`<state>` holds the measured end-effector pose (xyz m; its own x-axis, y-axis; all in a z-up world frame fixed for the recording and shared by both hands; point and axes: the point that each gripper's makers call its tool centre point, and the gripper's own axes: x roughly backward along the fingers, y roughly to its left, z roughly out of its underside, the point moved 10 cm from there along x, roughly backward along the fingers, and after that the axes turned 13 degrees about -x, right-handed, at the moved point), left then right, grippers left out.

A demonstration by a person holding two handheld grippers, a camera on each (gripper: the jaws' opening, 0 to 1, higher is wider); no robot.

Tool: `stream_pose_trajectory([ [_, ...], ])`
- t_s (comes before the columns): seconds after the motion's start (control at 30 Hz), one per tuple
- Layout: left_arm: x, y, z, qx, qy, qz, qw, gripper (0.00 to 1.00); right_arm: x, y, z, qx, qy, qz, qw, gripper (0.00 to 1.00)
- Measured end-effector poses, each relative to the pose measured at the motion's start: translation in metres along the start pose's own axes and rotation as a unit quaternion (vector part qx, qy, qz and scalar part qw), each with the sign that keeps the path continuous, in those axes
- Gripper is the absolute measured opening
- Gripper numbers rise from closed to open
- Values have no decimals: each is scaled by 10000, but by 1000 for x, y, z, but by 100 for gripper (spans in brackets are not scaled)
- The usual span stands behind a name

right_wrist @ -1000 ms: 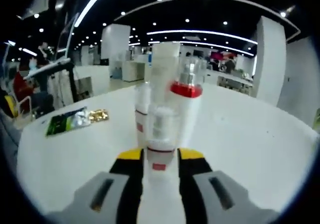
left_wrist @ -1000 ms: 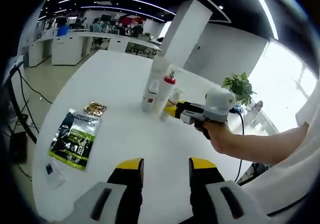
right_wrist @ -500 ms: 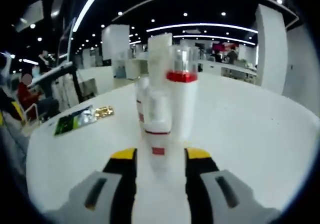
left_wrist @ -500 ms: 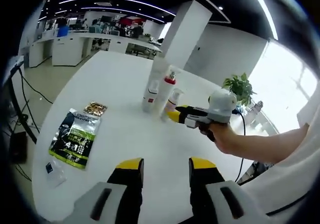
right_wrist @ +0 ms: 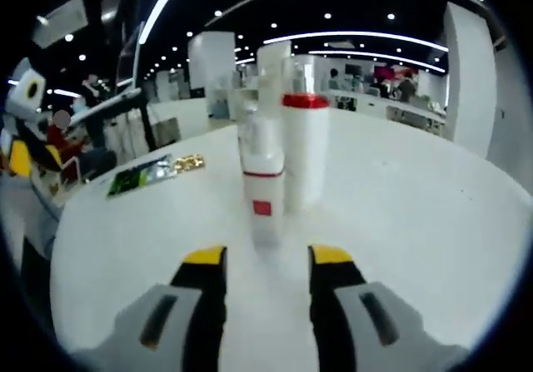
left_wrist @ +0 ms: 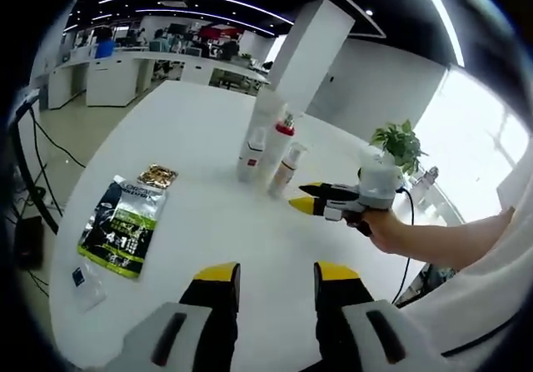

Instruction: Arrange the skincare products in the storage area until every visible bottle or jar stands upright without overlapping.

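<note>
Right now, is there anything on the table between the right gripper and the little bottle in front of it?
No. In the right gripper view, bare white table lies between the open right gripper and the small bottle.

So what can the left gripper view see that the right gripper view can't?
Seen from the left gripper view: the right gripper from the side, open, held by a hand, a potted plant beyond it, and a small clear packet near the table edge.
Seen from the right gripper view: people at desks far left, too blurred to describe.
Both share the white table, the cluster of upright bottles, the green pouch and the gold packet.
</note>
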<state>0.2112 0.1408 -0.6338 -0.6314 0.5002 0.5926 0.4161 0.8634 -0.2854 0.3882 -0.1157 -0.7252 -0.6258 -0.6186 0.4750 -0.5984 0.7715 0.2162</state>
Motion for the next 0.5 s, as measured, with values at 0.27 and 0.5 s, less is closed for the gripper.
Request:
stream_pose_trajectory([
  [0.27, 3, -1, -3, -71, -41, 20, 10000, 36, -4, -5, -8, 170, 103, -27, 9998, 33],
  [0.5, 7, -1, 3, -44, -4, -12, 10000, 35, -9, -2, -12, 212, 127, -172, 9995, 32],
])
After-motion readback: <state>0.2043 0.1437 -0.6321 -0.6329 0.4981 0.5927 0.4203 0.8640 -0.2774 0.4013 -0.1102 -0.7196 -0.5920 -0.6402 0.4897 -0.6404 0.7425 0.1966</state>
